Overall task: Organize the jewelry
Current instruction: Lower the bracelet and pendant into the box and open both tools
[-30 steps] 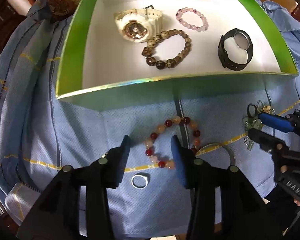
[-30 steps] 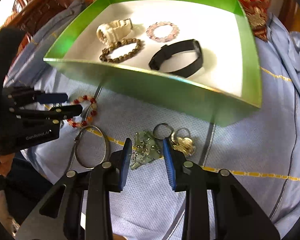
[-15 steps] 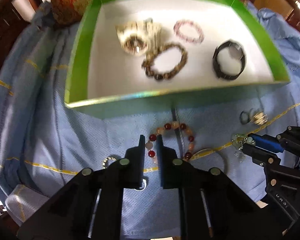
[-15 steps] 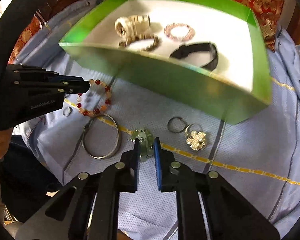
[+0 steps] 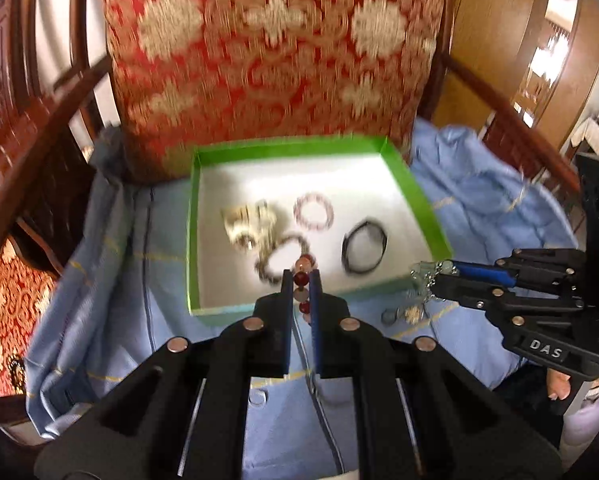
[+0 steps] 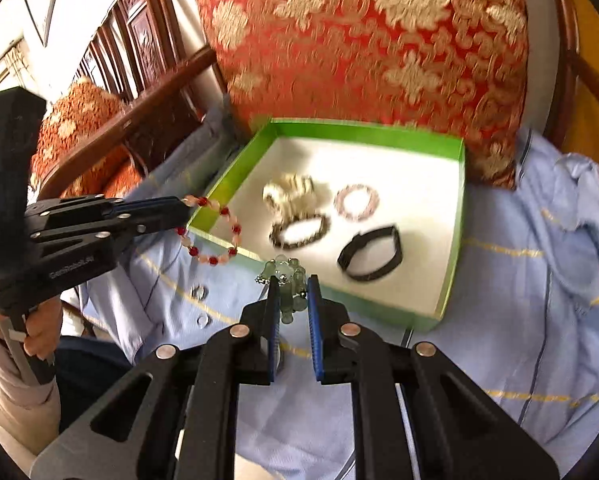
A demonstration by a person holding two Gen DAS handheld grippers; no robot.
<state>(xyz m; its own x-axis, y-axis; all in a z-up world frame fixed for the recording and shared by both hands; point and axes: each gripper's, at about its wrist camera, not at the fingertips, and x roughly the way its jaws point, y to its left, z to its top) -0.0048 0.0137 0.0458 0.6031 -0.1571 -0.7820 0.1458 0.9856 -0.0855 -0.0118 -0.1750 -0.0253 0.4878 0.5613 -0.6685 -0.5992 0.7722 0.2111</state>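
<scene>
Both grippers are clamped on jewelry: the left gripper [image 5: 301,280] pinches a red-and-peach bead bracelet [image 6: 215,236] at centre frame. Lower centre, the right gripper [image 6: 291,286] grips a pale green charm cluster [image 6: 285,272] before the green box [image 6: 455,208].

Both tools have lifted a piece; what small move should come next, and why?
Probably carry the left tool forward over the green box and release. Its red bead bracelet hangs at the box's near corner, while the right tool holds the green charm piece short of the rim.

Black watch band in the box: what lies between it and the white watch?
In the right wrist view, the brown bead bracelet lies between the black watch band and the white watch; the pink bead bracelet sits just behind that line.
</scene>
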